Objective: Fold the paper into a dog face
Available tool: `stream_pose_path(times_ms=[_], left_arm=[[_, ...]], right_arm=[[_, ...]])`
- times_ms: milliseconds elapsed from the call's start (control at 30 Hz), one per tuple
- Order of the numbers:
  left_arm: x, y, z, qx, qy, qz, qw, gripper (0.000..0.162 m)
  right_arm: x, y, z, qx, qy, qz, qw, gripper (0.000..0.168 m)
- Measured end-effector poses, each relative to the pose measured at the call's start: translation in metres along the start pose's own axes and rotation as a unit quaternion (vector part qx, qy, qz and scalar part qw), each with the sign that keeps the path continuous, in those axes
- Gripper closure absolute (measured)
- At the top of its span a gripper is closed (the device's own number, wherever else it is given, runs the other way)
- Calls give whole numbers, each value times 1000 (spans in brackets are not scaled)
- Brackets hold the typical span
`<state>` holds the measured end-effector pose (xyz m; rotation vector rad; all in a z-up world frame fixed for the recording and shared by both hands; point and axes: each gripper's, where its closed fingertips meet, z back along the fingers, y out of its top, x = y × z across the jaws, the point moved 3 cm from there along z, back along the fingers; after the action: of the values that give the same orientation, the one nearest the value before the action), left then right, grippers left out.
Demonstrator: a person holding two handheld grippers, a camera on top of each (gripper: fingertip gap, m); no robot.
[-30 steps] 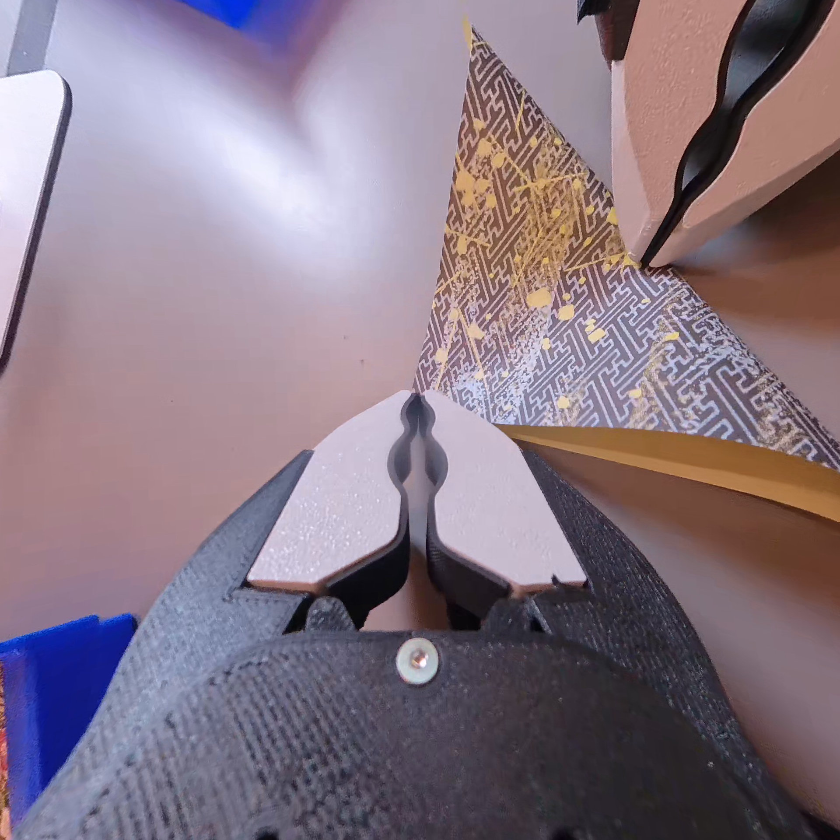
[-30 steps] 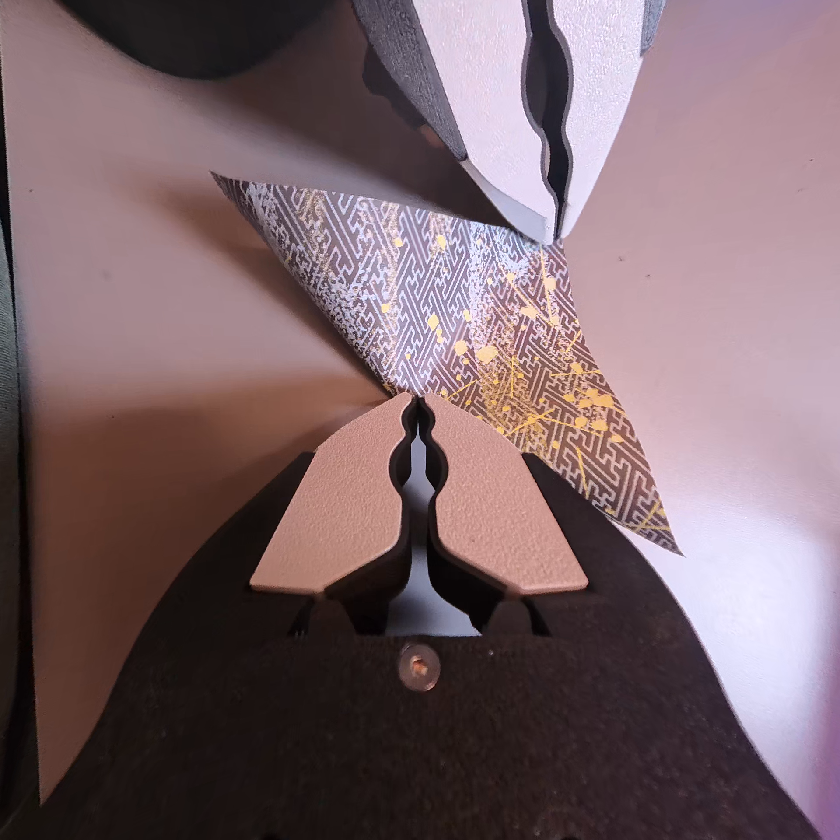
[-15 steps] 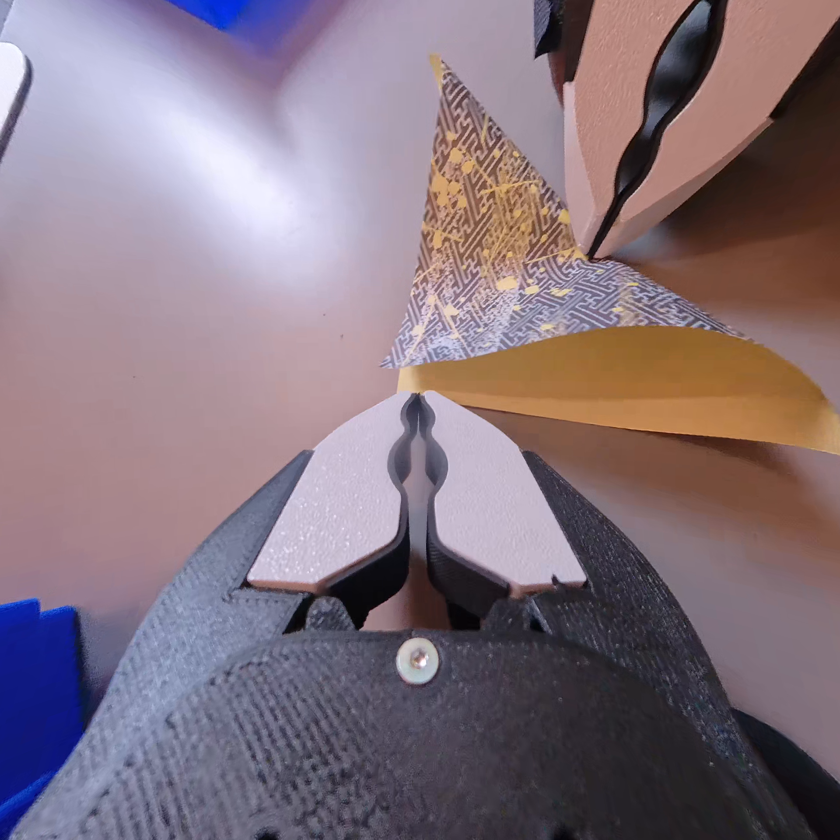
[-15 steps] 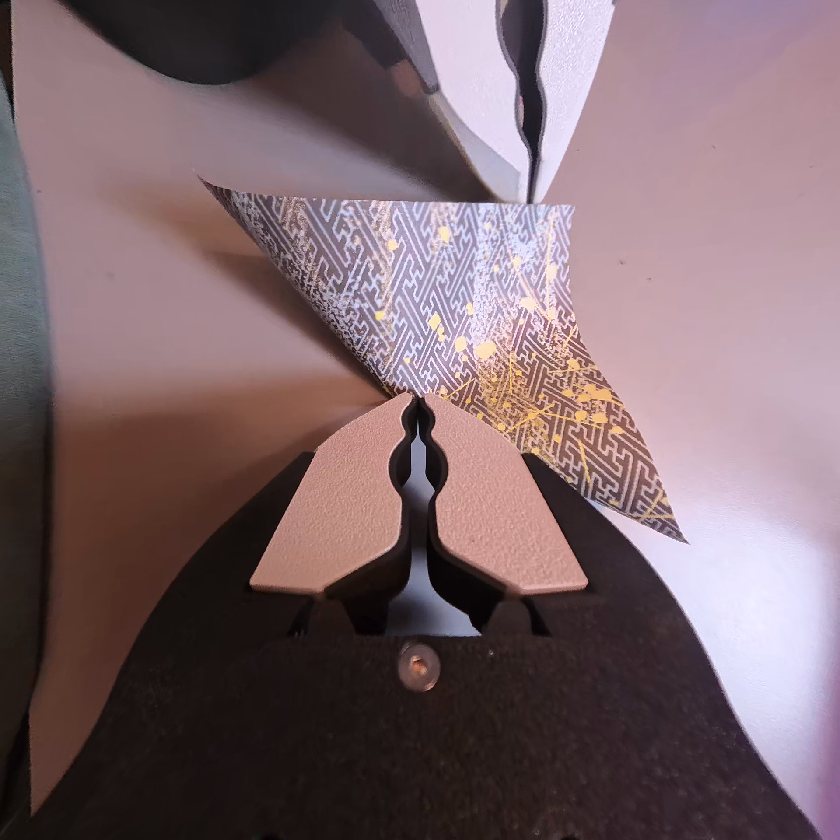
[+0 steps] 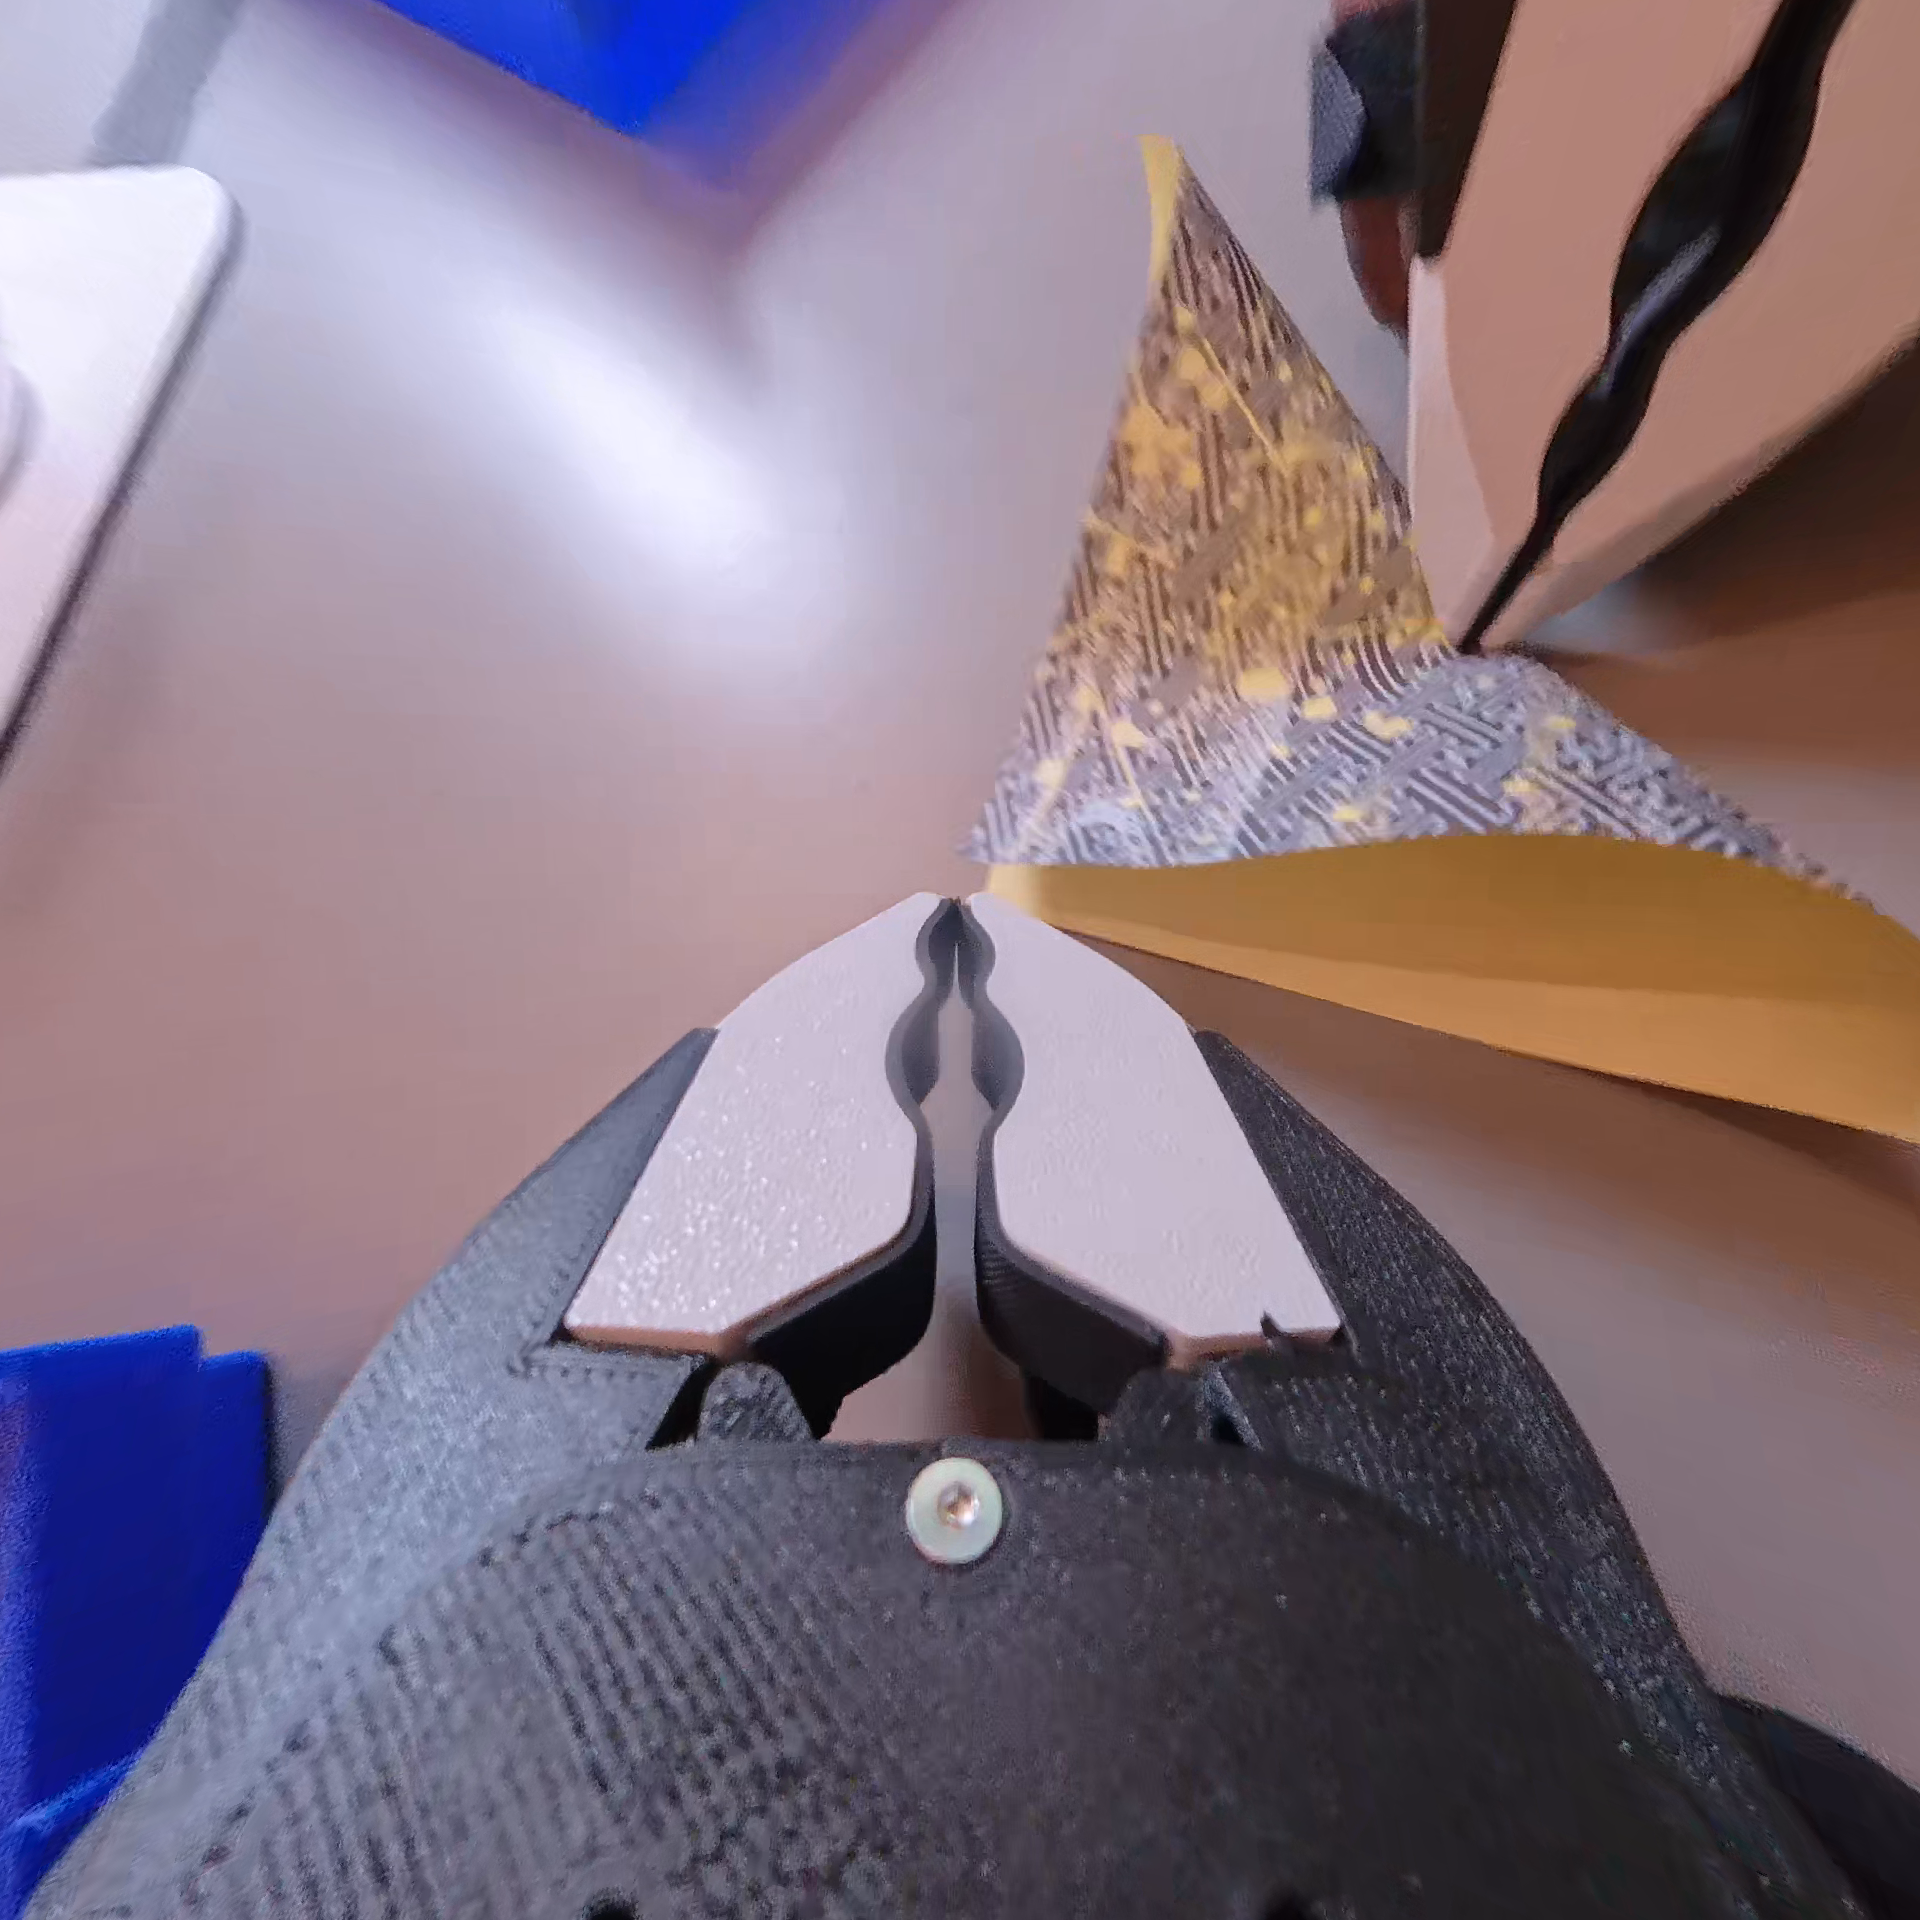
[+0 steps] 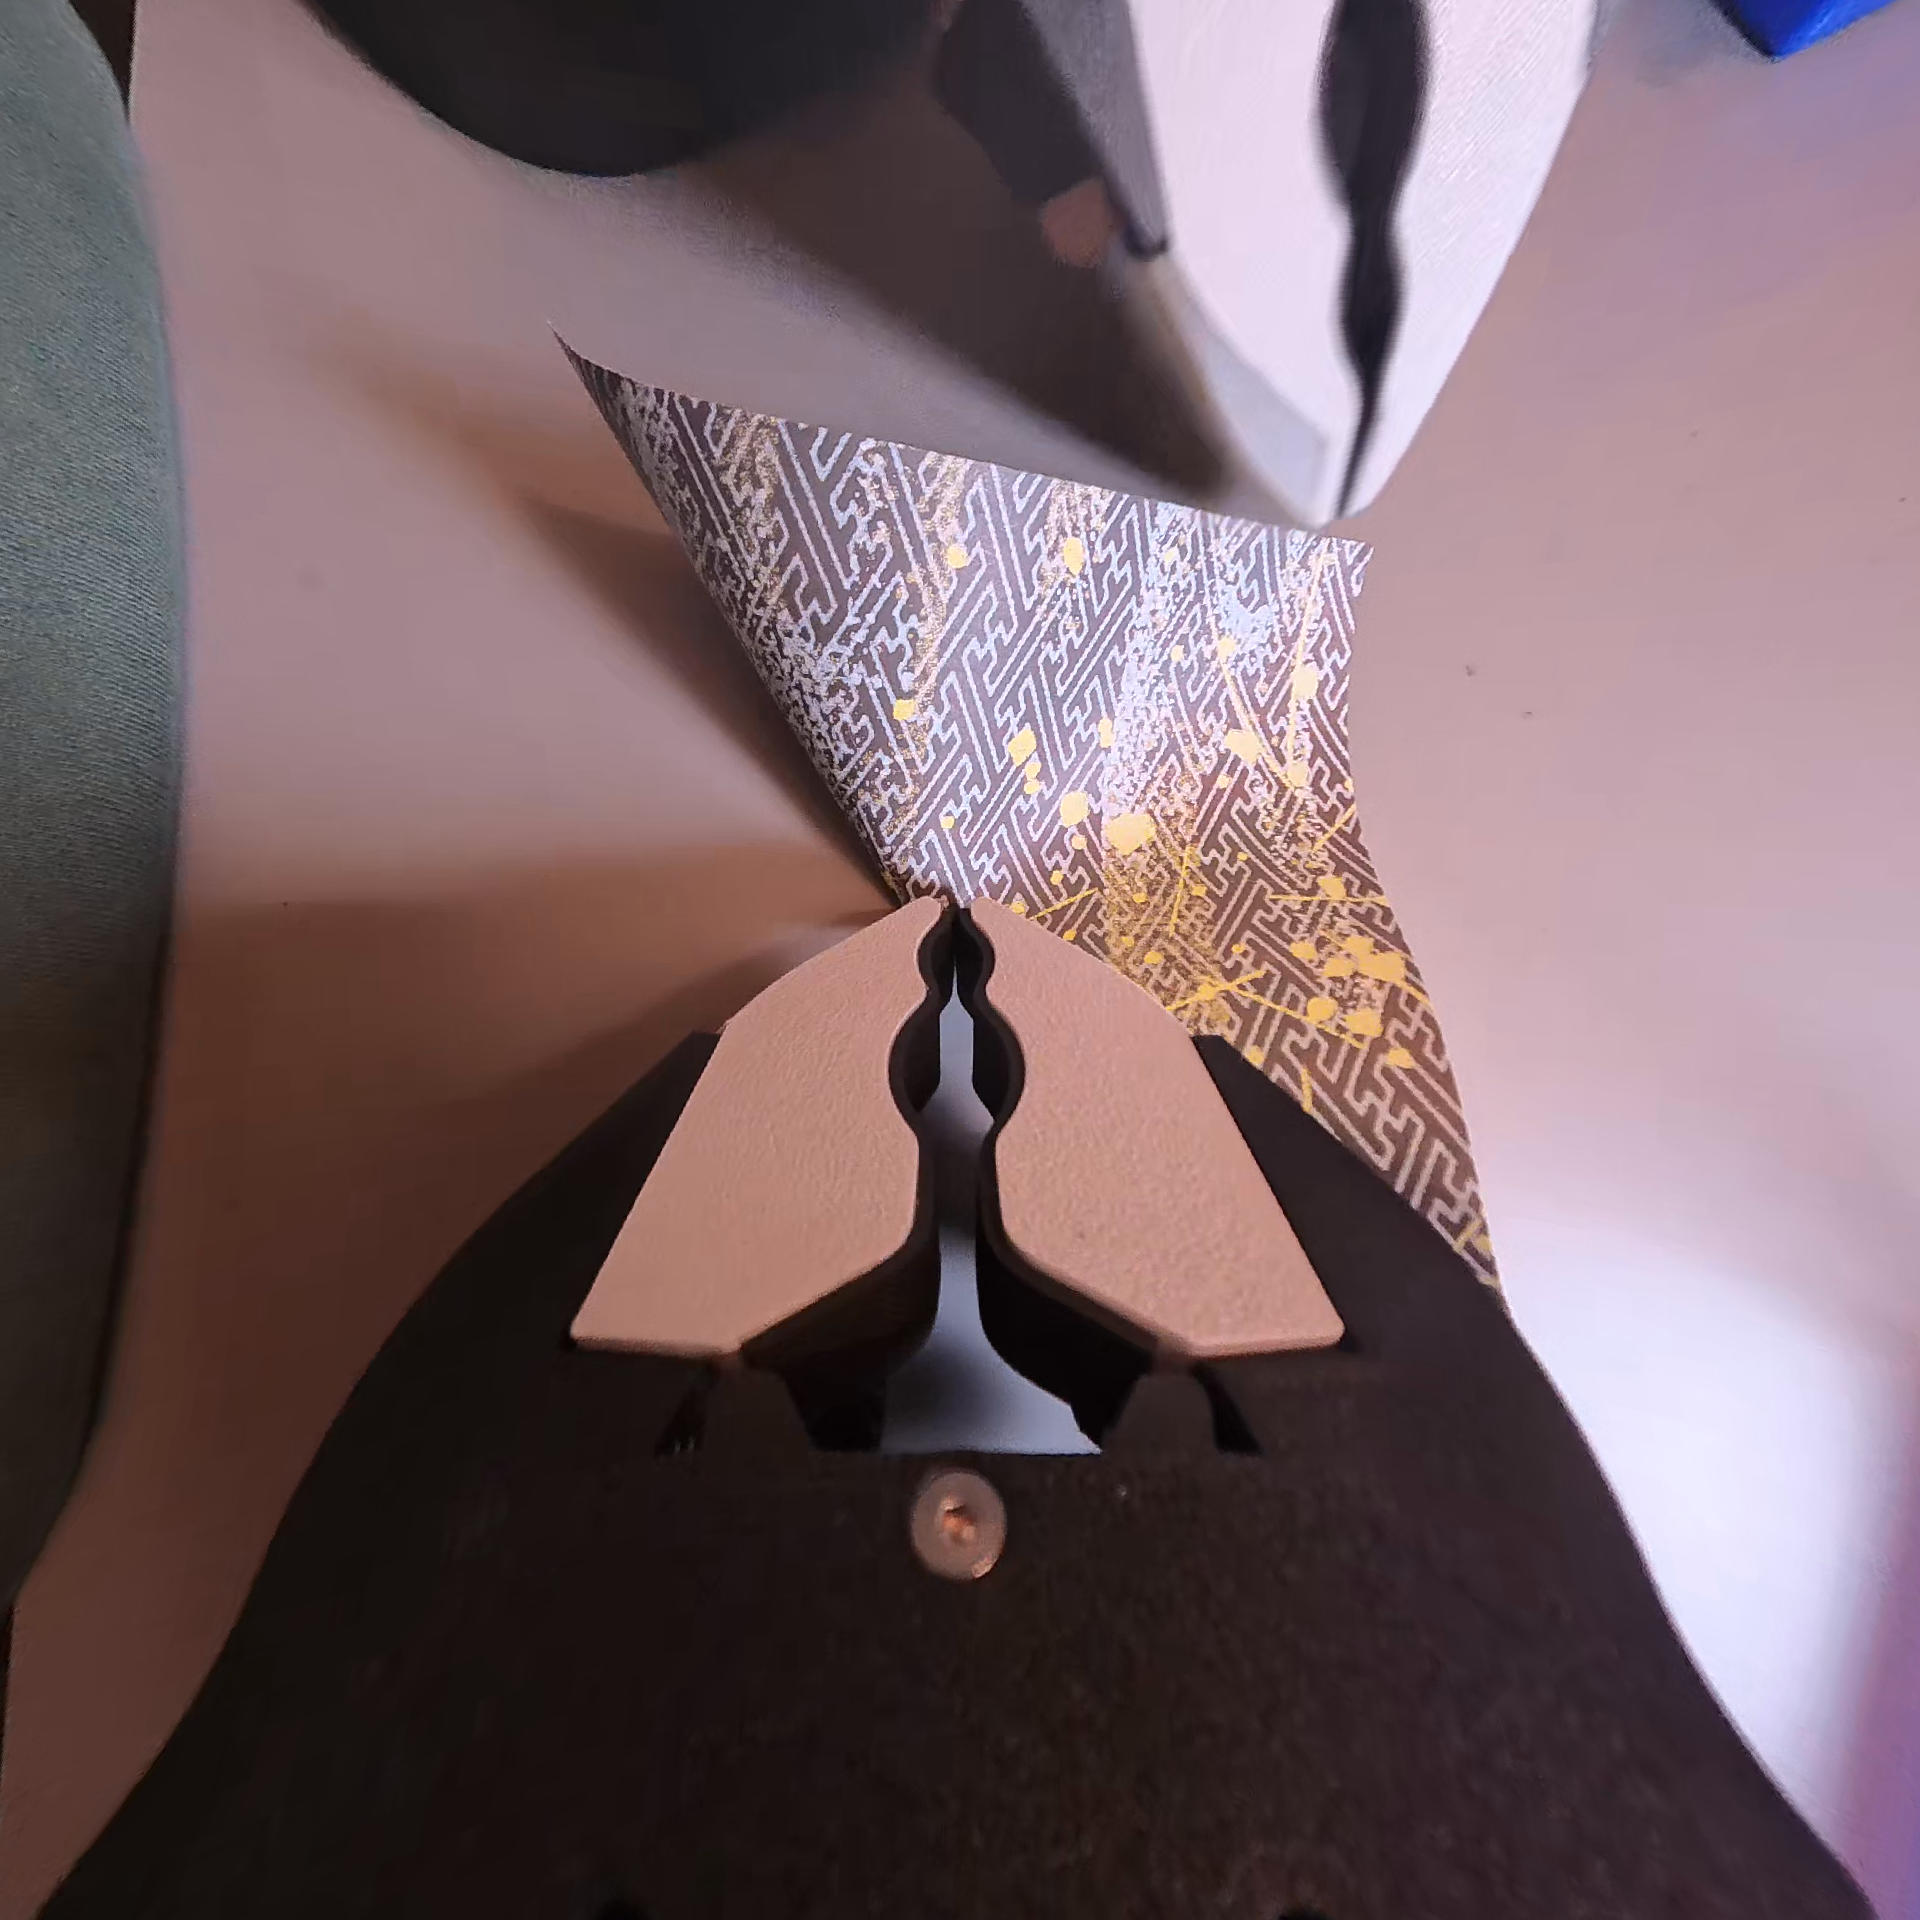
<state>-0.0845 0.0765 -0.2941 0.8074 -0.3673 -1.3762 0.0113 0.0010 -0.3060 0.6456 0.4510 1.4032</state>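
Observation:
The paper [image 5: 1226, 582] is folded into a triangle, dark with a pale maze pattern and gold splashes, and lies on the pale table. Its near flap curls up and shows the plain gold inside [image 5: 1455, 966]. My left gripper [image 5: 958, 902] is shut and empty, with its tips just short of the paper's near corner. My right gripper [image 5: 1475, 644] is shut, and its tips press down on the paper at the far edge. In the right wrist view the right gripper [image 6: 961, 909] touches the paper [image 6: 1091, 665], and the left gripper [image 6: 1340, 514] hovers just off its far corner.
Blue bins stand at the top [image 5: 623, 73] and lower left [image 5: 104, 1558] of the left wrist view. A pale flat slab [image 5: 83, 364] lies at the left. A grey-green cloth [image 6: 62, 727] fills the left edge of the right wrist view. Across from one pair of fingers to the other is roughly 10 cm.
My left gripper has drawn back off the paper's corner, staying shut. The freed flap has sprung up and shows its gold inside. The right gripper has kept its tips on the paper.

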Motion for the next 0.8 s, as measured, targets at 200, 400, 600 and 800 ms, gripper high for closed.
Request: stream_pose_path(times_ms=[200,400,600,800], left_arm=[[-8,35,0,64,-14,29,997,162],[9,8,-15,-43,-54,-9,998,162],[12,2,-15,-61,-46,-21,997,162],[13,1,-14,-63,-34,-30,997,162]], right_arm=[[0,1,0,-3,3,3,1000,168],[-1,1,0,-3,-1,1,1000,168],[-1,0,0,-1,3,-4,1000,168],[0,0,0,5,7,-16,1000,168]])
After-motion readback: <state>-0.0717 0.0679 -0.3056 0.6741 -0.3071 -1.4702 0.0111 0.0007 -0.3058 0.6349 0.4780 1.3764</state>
